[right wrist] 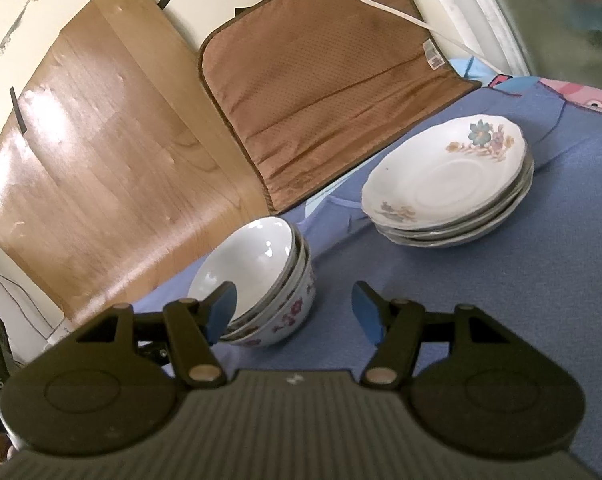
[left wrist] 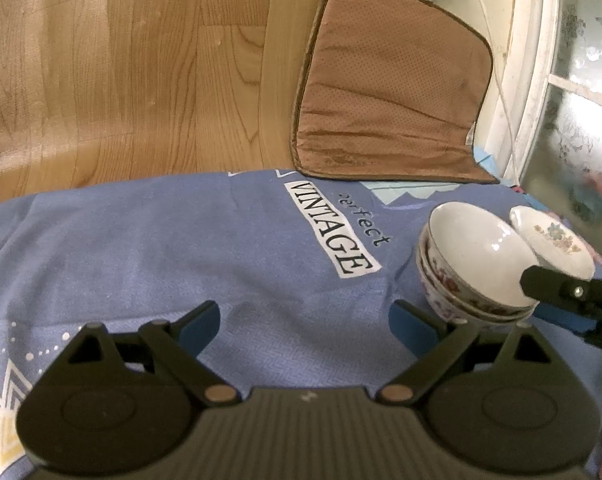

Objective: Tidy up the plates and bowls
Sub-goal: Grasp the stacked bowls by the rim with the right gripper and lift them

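- The left hand-held gripper point(left wrist: 305, 328) hangs over a blue printed cloth point(left wrist: 181, 248), its jaws spread wide with nothing between the blue pads.
- In the left wrist view, a stack of bowls point(left wrist: 467, 268) stands on the cloth at about 2 o'clock from that gripper, just beyond its right fingertip; whether the two touch I cannot tell.
- A stack of plates point(left wrist: 551, 240) shows behind the bowls at 2 o'clock, partly hidden by a finger of the right hand-held gripper point(left wrist: 557, 286) coming in from the right edge.
- In the right wrist view, the right hand-held gripper point(right wrist: 293, 310) is also wide open and holds nothing.
- Its left fingertip point(right wrist: 221, 312) lies across the near rim of the nested bowls point(right wrist: 261, 280), at 11 o'clock; contact is unclear.
- The stacked plates point(right wrist: 449, 184), white with flower prints, sit on the cloth at 1 o'clock, well apart from the bowls.
- A brown cushion point(right wrist: 325, 92) leans behind the cloth at 12 o'clock, beside a wooden board point(right wrist: 101, 168) at 10 o'clock.
- A white cable point(right wrist: 381, 4) runs across the cushion's top.
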The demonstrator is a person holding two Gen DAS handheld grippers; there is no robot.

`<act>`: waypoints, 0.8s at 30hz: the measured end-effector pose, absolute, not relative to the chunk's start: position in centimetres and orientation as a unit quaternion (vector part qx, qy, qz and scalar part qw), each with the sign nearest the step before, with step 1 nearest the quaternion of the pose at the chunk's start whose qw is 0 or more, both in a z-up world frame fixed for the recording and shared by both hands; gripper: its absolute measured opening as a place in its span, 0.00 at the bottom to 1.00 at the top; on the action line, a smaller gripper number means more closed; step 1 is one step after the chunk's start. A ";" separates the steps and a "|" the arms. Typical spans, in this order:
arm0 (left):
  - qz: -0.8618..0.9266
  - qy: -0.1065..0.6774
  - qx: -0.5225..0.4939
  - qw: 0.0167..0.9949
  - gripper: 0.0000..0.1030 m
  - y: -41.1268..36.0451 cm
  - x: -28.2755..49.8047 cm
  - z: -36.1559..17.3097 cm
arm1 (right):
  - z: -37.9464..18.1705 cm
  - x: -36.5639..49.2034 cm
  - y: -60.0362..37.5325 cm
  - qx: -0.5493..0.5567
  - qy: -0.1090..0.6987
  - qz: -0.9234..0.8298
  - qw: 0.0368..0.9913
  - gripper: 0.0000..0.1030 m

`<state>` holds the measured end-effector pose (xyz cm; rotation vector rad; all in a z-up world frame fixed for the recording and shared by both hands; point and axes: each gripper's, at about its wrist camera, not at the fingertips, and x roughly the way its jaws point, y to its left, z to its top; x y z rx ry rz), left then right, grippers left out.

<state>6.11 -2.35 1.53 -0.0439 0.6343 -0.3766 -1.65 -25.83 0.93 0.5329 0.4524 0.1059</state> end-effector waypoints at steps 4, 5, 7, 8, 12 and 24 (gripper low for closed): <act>-0.218 0.314 -0.085 0.920 0.94 -0.6 6.4 1.9 | 0.9 -1.6 -26.0 0.265 0.221 0.056 0.937 0.64; -0.223 0.313 -0.096 0.918 0.94 -0.2 6.5 1.9 | 0.9 -1.7 -26.0 0.268 0.220 0.059 0.936 0.64; -0.230 0.309 -0.110 0.916 0.94 0.2 6.5 2.1 | 0.9 -1.8 -26.2 0.275 0.217 0.060 0.935 0.65; -0.237 0.307 -0.119 0.914 0.94 0.4 6.5 2.2 | 0.9 -1.8 -26.4 0.278 0.217 0.060 0.934 0.65; -0.272 0.319 -0.147 0.896 0.91 0.6 6.9 2.6 | 0.7 -1.9 -26.7 0.295 0.214 0.063 0.929 0.65; -0.339 0.451 -0.128 0.816 0.75 -4.0 11.5 4.5 | 4.0 1.4 -28.7 0.299 0.345 0.056 0.888 0.64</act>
